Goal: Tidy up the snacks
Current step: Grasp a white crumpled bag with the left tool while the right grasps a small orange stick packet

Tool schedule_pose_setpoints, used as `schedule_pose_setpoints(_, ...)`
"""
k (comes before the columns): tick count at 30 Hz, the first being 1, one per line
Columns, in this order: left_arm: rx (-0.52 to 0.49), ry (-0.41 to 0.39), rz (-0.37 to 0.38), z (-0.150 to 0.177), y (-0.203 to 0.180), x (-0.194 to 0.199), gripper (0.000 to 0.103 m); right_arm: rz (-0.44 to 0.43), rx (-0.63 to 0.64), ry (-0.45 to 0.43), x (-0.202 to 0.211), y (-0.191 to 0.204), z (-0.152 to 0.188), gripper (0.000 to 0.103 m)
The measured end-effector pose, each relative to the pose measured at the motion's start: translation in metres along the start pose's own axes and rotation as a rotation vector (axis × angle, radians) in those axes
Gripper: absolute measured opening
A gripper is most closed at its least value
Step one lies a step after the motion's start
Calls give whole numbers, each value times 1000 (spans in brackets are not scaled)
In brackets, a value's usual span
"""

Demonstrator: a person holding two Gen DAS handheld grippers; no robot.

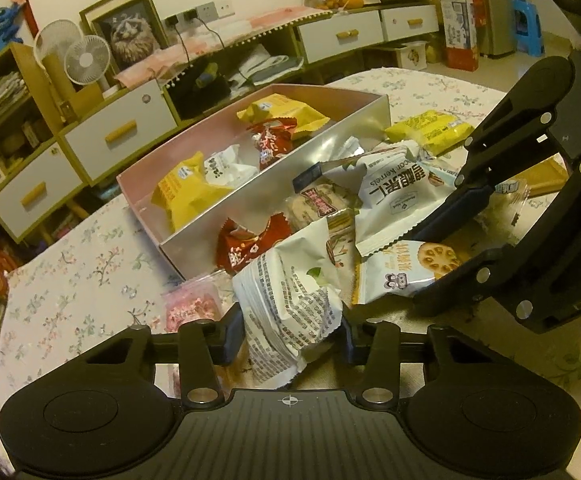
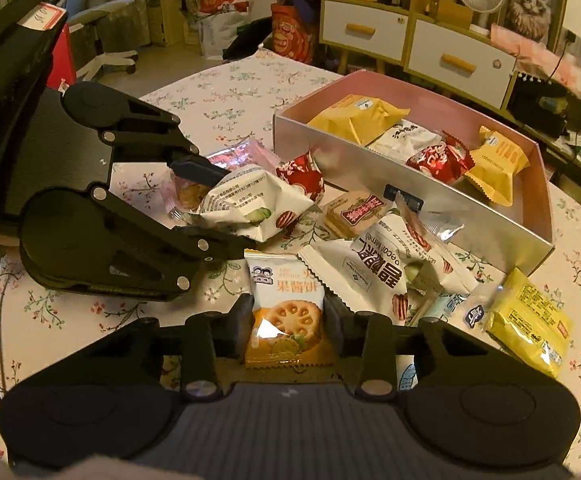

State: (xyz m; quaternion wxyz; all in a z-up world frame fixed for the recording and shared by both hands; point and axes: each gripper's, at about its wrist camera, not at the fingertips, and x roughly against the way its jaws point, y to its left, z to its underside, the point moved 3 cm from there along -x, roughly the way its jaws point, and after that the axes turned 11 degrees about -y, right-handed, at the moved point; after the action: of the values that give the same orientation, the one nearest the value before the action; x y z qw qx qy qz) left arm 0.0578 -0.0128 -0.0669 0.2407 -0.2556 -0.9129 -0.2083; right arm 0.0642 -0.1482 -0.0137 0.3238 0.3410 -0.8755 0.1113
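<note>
Snacks (image 2: 374, 256) crowd the tablecloth (image 2: 226, 92) beside the box (image 2: 410, 200).

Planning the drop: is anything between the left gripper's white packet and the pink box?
Yes. A red candy packet and a biscuit pack lie between the white packet and the pink box wall.

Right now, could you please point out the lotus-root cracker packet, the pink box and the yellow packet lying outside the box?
lotus-root cracker packet (image 2: 288, 316): right wrist view, on the printed cracker.
pink box (image 2: 374, 168): right wrist view, on its near silver wall.
yellow packet (image 2: 530, 316): right wrist view, on its printed face.
</note>
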Motion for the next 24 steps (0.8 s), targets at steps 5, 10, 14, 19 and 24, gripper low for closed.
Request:
schedule_pose_setpoints(5, 7, -11, 6, -3, 1, 4, 42, -3, -7, -22, 5, -2, -4, 35)
schedule_pose_setpoints(10, 14, -32, 6, -10, 2, 13, 42, -9, -14, -43, 10, -3, -8, 28)
schedule_pose_setpoints(14, 23, -46, -1, -14, 5, 17, 42, -21, -37, -50, 13, -4, -12, 14)
schedule_pose_setpoints(19, 41, -41, -7, -14, 8, 19, 42, -12, -34, -17, 8, -3, -8, 22)
schedule_pose_setpoints(24, 34, -26, -3, -11, 6, 17, 42, -24, -29, 18, 1, -1, -1, 49)
